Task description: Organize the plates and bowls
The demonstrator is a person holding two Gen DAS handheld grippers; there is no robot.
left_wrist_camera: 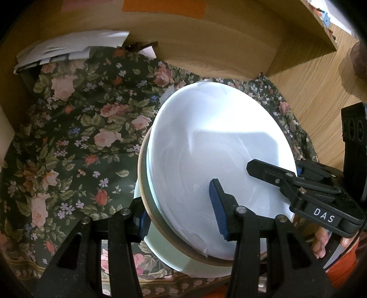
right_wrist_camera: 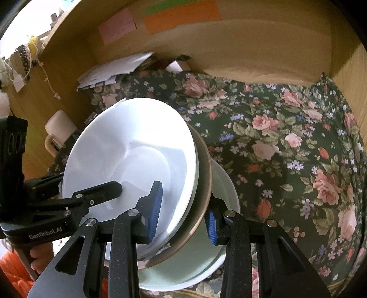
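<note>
A stack of dishes is held tilted above the floral cloth: a white plate (left_wrist_camera: 218, 146) on top, a brown-rimmed plate (left_wrist_camera: 165, 231) under it and a pale green bowl (left_wrist_camera: 183, 259) at the bottom. My left gripper (left_wrist_camera: 181, 217) is shut on the stack's rim, one finger on the white plate, the other below. My right gripper (right_wrist_camera: 183, 213) clamps the opposite rim of the same stack (right_wrist_camera: 128, 155). The right gripper shows in the left wrist view (left_wrist_camera: 275, 174), and the left gripper shows in the right wrist view (right_wrist_camera: 91, 194).
A dark floral cloth (right_wrist_camera: 286, 142) covers the floor of a wooden shelf compartment (right_wrist_camera: 252, 45). White papers (left_wrist_camera: 68, 49) lie at the back left. Coloured sticky notes (right_wrist_camera: 179, 16) sit on the back wall. A cream object (right_wrist_camera: 59, 123) stands at the left.
</note>
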